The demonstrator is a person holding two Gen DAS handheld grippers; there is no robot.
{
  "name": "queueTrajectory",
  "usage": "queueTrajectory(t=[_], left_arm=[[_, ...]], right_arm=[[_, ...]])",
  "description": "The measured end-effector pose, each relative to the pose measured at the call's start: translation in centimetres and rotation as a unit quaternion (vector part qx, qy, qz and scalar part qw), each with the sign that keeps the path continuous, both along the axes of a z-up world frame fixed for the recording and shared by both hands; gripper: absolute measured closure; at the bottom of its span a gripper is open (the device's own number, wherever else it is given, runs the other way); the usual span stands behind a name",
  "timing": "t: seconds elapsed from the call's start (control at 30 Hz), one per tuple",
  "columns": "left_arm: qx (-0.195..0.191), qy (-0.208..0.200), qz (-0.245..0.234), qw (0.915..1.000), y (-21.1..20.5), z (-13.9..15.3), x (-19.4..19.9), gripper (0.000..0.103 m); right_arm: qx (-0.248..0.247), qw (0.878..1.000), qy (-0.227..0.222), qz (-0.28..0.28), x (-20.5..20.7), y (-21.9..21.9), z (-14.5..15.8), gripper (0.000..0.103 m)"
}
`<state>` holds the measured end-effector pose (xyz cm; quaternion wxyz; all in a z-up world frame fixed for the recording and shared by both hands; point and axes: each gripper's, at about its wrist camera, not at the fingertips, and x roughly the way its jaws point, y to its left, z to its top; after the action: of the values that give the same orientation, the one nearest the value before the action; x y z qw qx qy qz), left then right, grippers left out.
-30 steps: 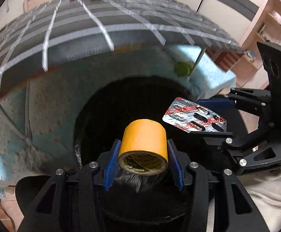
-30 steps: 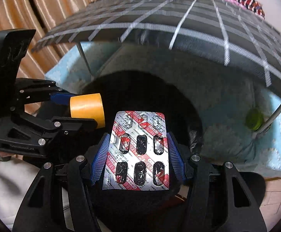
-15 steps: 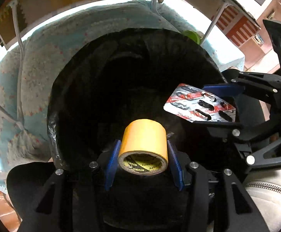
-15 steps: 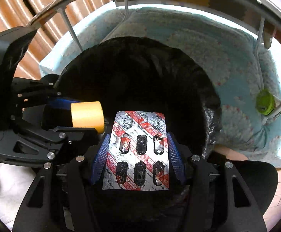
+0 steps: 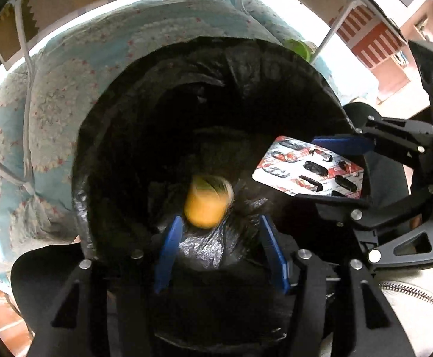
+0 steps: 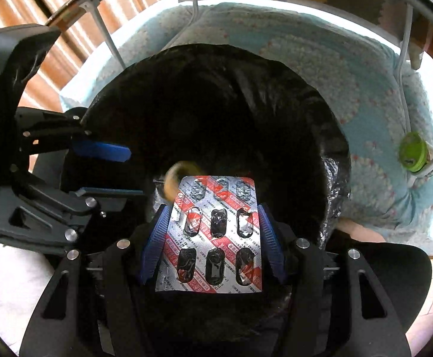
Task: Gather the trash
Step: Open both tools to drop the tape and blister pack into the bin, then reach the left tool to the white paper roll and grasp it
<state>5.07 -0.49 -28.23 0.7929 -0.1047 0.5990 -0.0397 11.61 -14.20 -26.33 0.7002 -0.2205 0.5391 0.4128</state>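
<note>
The yellow tape roll is seen blurred at the centre of the left wrist frame, inside the mouth of the black trash bag and just beyond the blue pads of the left gripper. No pad is touching it; the jaws of the left gripper are spread wide with nothing held between them. In the right wrist frame the same roll is glimpsed at centre left, partly hidden behind the top edge of the blister pack.

The blister pack, silver foil with red stripes and emptied pockets, is clamped flat between the blue pads of the right gripper in the lower centre of that frame, over the bag opening. From the left wrist view the pack is seen at centre right, held out over the bag's rim by the right gripper. The left gripper is seen at centre left of the right wrist frame, its two blue pads apart.

The bag is surrounded by a light blue patterned cloth, which fills the left and top of the left wrist frame. White metal rods are seen crossing above it. A small green round object is seen at the right edge of the right wrist frame, beside one rod, and again at the upper right of the left wrist frame.
</note>
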Motion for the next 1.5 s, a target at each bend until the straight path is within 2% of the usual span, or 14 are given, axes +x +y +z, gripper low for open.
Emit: queueTrajectory(t=[0.13,0.2,0.4,0.6,0.87,1.13,1.27,1.5], left_arm=[[-0.011,-0.013,0.012,0.9998,0.8,0.9,-0.3,0.045],[-0.01,-0.024,0.012,0.9996,1.0,1.6,-0.5,0.045],[-0.001,-0.08,0.008,0.9968,1.9,5.8,-1.5,0.045],[0.014,-0.147,-0.01,0.9889,1.8,10.7,-2.0,0.045],[0.018,-0.229,-0.037,0.9725,2.0,16.8,-1.4,0.045],[0.048,-0.254,-0.018,0.9659,4.9,19.2,2.5,0.045],[0.044,-0.253,0.006,0.9665,6.9,19.6,4.7,0.045],[0.053,-0.267,0.042,0.9613,10.0,20.9,8.6,0.045]], right_arm=[[0.001,1.0,-0.006,0.001,-0.1,0.1,0.1,0.042],[0.003,1.0,-0.011,0.002,-0.2,0.1,0.4,0.038],[0.017,0.999,-0.032,0.008,-0.3,-0.4,2.5,0.037],[0.051,0.996,-0.068,0.006,0.1,-0.8,6.7,0.037],[0.112,0.985,-0.128,0.01,1.4,-0.6,13.4,0.037],[0.137,0.975,-0.172,-0.01,4.9,0.8,16.7,0.037],[0.142,0.974,-0.174,-0.031,6.9,1.7,17.3,0.037],[0.152,0.973,-0.168,-0.049,9.9,3.9,17.7,0.037]])
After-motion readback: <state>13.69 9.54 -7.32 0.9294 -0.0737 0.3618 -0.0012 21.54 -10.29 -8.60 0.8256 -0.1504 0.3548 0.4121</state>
